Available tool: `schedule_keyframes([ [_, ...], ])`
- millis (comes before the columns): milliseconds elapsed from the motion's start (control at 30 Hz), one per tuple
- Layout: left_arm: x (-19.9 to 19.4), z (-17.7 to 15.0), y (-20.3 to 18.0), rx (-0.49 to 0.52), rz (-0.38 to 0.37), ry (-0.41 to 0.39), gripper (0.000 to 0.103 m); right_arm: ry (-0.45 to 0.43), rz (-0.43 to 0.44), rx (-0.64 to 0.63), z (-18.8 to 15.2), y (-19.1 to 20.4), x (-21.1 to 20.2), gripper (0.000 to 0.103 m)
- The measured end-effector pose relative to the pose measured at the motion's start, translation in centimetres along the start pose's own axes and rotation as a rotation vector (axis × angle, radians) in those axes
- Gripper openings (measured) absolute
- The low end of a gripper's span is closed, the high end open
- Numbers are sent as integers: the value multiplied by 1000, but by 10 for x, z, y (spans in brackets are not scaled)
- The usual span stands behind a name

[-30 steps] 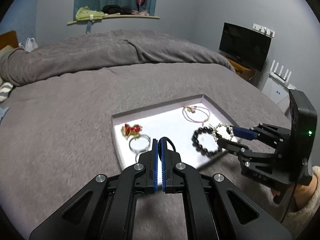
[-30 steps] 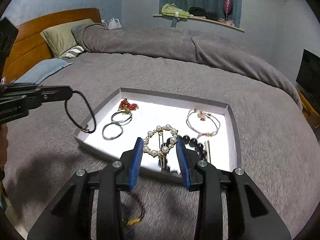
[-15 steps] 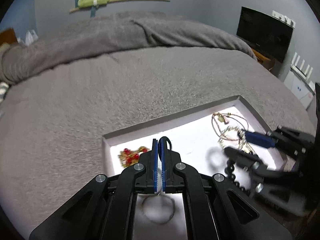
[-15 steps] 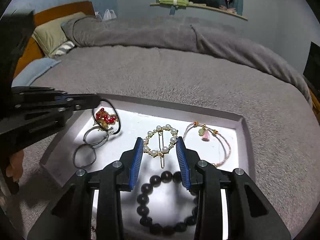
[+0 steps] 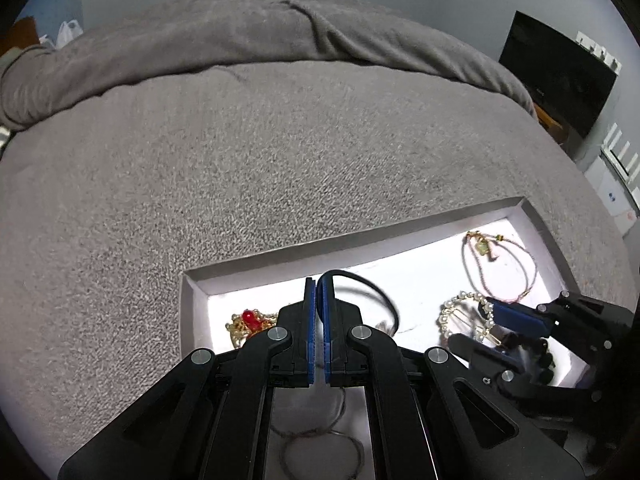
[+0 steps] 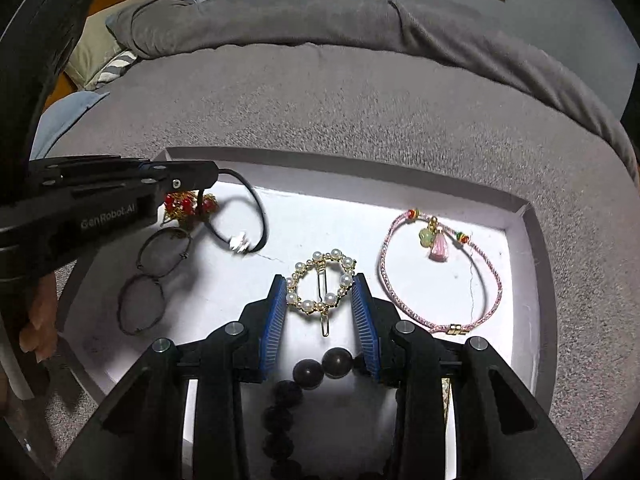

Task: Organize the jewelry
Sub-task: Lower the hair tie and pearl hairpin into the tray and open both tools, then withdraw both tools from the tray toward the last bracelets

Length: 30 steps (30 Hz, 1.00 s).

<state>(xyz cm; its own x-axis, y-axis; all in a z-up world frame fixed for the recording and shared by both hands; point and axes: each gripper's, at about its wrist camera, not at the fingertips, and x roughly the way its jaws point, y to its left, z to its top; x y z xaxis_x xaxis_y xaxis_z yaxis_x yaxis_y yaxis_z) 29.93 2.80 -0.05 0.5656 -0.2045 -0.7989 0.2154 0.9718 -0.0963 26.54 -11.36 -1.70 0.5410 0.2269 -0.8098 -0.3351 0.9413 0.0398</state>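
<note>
A shallow white tray (image 6: 532,240) lies on the grey bed. My left gripper (image 5: 317,286) is shut on a thin black cord loop (image 5: 380,294), which hangs over the tray's left part (image 6: 256,216). My right gripper (image 6: 320,292) is shut on a round pearl hair clip (image 6: 320,280), held just above the tray's middle; the clip also shows in the left wrist view (image 5: 464,312). In the tray lie a red and gold ornament (image 6: 180,204), two thin wire rings (image 6: 160,256), a pink cord bracelet (image 6: 440,272) and a dark bead bracelet (image 6: 308,372) under my right gripper.
The grey blanket (image 5: 240,160) covers the bed all around the tray. Pillows (image 6: 92,48) and a wooden headboard are at the far left. A black TV (image 5: 560,72) stands against the right wall.
Both grippers have moved forward and lower over the tray. The black cord now hangs inside the tray's left part, and the pearl clip sits closer to the tray floor.
</note>
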Motion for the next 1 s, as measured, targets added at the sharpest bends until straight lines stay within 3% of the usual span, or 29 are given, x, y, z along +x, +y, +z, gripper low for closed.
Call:
schedule_keyframes([
  [300,7,-2,-6,29,9,23,4,10,25,36,0,-4,1,35],
  [400,10,1,-8,38,18,23,14,8,24,41,-1,-5,1,36],
  [467,10,3,-8,39,27,10,26,5,23,45,0,-5,1,39],
  [533,8,2,-9,42,30,6,26,0,23,49,1,-5,1,49],
  [833,-18,-15,-3,11,24,-28,30,-53,-15,55,-10,-8,-24,58],
  [900,-26,-21,-3,3,32,-35,35,-61,-31,58,-16,-9,-33,59],
  [967,-39,-28,-6,4,40,-63,52,-74,-43,68,-24,-11,-43,64],
  [1000,-45,-31,-7,8,44,-76,55,-86,-46,70,-28,-11,-49,66],
])
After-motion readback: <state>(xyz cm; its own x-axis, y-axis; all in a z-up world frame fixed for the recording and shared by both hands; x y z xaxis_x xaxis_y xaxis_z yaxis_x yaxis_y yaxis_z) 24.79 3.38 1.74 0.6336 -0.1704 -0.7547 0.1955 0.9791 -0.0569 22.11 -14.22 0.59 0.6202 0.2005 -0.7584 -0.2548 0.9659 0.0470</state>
